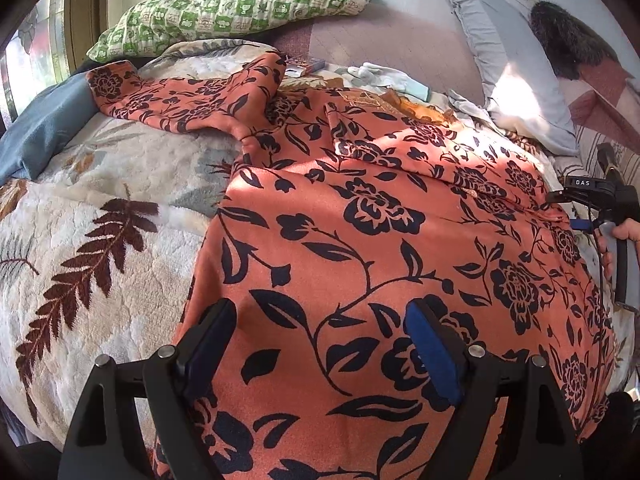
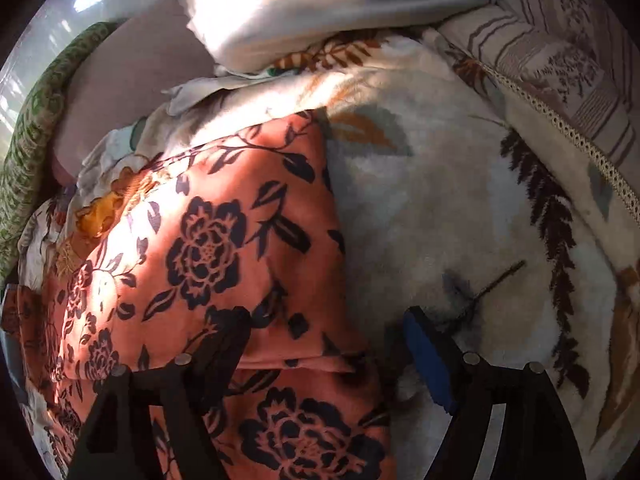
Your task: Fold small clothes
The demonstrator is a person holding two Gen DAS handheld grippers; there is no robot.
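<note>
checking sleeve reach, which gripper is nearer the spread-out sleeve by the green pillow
Left. The left gripper hovers over the garment's body, below the sleeve; the right gripper sits at the garment's opposite edge.

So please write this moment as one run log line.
task: fold small clothes | left gripper: open above garment | right gripper: open at garment edge | blanket underneath

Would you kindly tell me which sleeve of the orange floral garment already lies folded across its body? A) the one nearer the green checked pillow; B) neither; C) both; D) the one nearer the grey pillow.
D: on the orange floral garment, the sleeve toward the grey pillow lies folded over the body, while the other sleeve, toward the green checked pillow, is spread out on the leaf-print blanket.
</note>
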